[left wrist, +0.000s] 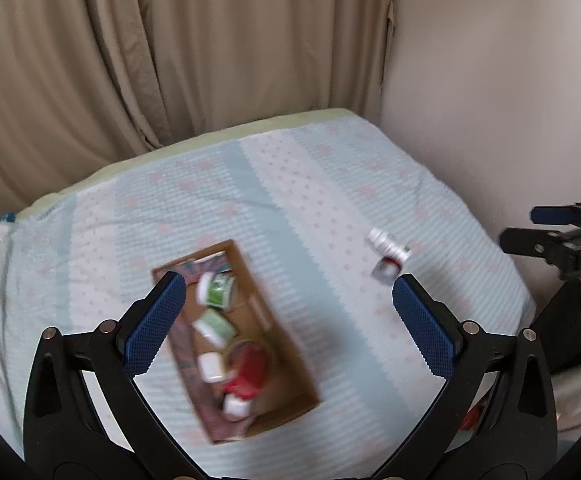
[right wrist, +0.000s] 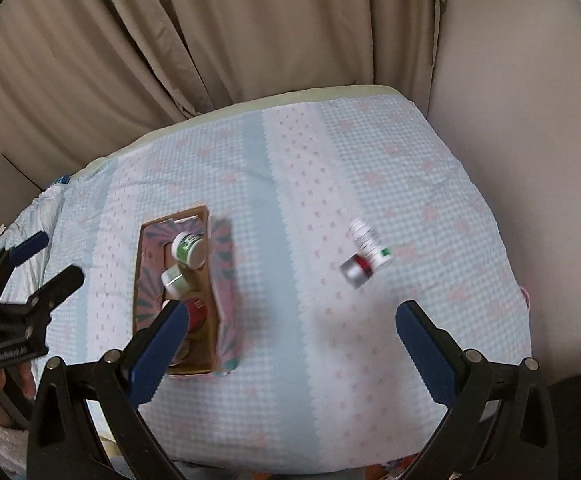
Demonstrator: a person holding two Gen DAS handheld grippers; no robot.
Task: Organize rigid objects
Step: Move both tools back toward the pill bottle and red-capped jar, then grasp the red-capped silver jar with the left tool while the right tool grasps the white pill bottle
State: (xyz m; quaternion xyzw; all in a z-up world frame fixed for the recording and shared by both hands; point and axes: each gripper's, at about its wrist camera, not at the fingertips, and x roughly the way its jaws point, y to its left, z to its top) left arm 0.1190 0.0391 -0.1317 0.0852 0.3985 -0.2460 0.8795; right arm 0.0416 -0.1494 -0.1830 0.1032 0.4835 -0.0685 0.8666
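Observation:
An open cardboard box (left wrist: 286, 364) (right wrist: 206, 292) lies on the bed, holding several jars and bottles: green-labelled jars (left wrist: 216, 290) (right wrist: 188, 250), a red container (left wrist: 250, 360) and white caps. A white bottle (left wrist: 390, 246) (right wrist: 368, 242) and a small silver-and-red jar (left wrist: 386, 270) (right wrist: 356, 270) lie loose on the cover to the right of the box. My left gripper (left wrist: 288, 312) is open and empty, held above the box. My right gripper (right wrist: 294, 336) is open and empty, above the cover between the box and the loose bottle. Each gripper also shows at the edge of the other's view (left wrist: 538, 226) (right wrist: 50, 262).
The bed (left wrist: 330, 184) has a pale blue cover with pink dots. Beige curtains (left wrist: 170, 60) hang behind it. A plain wall (left wrist: 490, 100) runs along its right side. The bed's near edge drops off below both grippers.

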